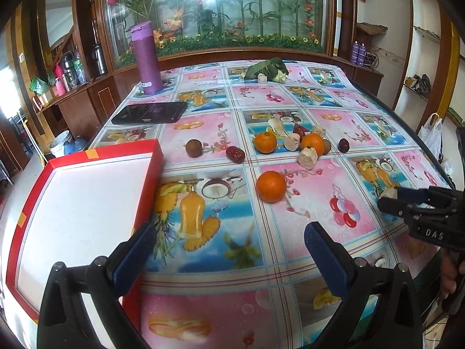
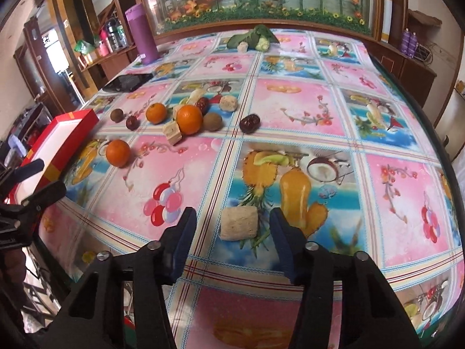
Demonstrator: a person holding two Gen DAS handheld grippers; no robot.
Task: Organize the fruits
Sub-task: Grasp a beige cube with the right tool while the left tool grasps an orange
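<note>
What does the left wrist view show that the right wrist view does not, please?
Only the left wrist view shows the red box's whole white interior and the right gripper from outside. Only the right wrist view shows the beige block plainly between that gripper's open fingers, untouched. Both show the nearest orange and the purple bottle.

A glossy, smooth plastic tablecloth [image 2: 290,110] printed with fruit carries shiny-skinned oranges [image 2: 189,119], a rough, crumbly beige block [image 2: 239,223], a red cardboard box [image 1: 87,203] with a matt white inside, and a matt purple flask [image 1: 147,58].
</note>
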